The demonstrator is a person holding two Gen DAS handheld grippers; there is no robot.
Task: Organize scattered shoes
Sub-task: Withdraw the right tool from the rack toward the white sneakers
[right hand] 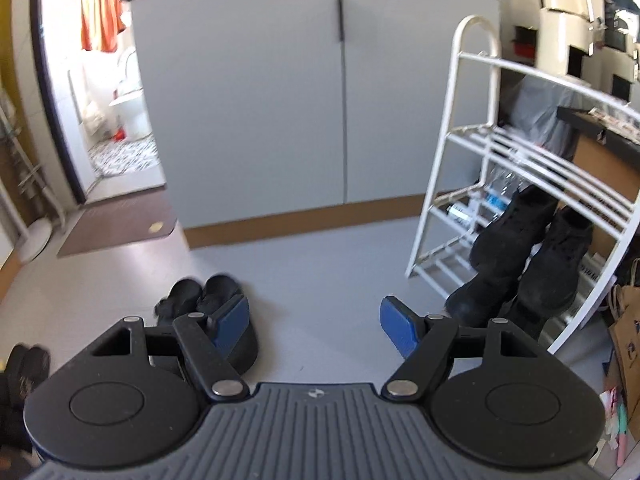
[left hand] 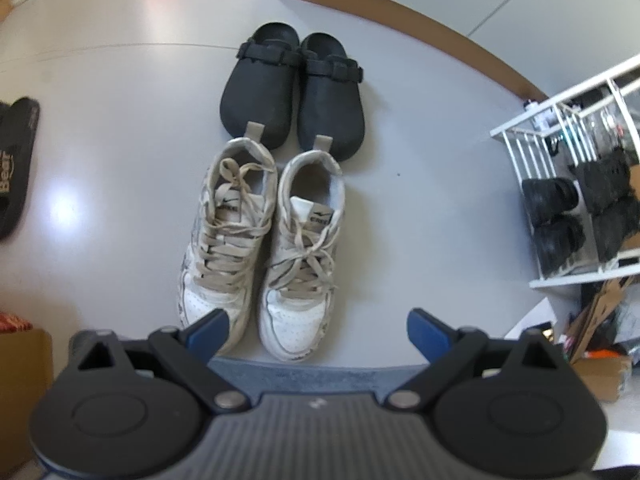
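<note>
Our left gripper [left hand: 318,330] points down at the grey floor [left hand: 120,152], jaws spread wide, nothing between the blue pads [left hand: 210,330]. Directly past it sit the white sneakers [left hand: 260,248], paired side by side and touching, toes toward us just short of the blue mat edge [left hand: 316,374]. The black clogs [left hand: 292,88] are lined up behind them, also side by side; the sneaker heel tabs overlap the clog toes in this view. That row runs toward the brown skirting [left hand: 400,12] of the wall. A black slide [left hand: 18,164] with "Bear" lettering lies alone near the left edge of the floor, well apart from the row.

Our right gripper [right hand: 314,324] faces the grey cabinet [right hand: 320,92], jaws apart and empty. Its left pad [right hand: 232,322] overlaps the clogs [right hand: 200,296] in view; contact we cannot tell. The white shoe rack [right hand: 480,160] stands on the right side of the floor with black boots [right hand: 528,256] on its lower shelves, toes angled down. More dark footwear [right hand: 26,364] shows at the lower left, too blurred to identify. A brown doormat [right hand: 116,224] lies at the bathroom doorway.
</note>
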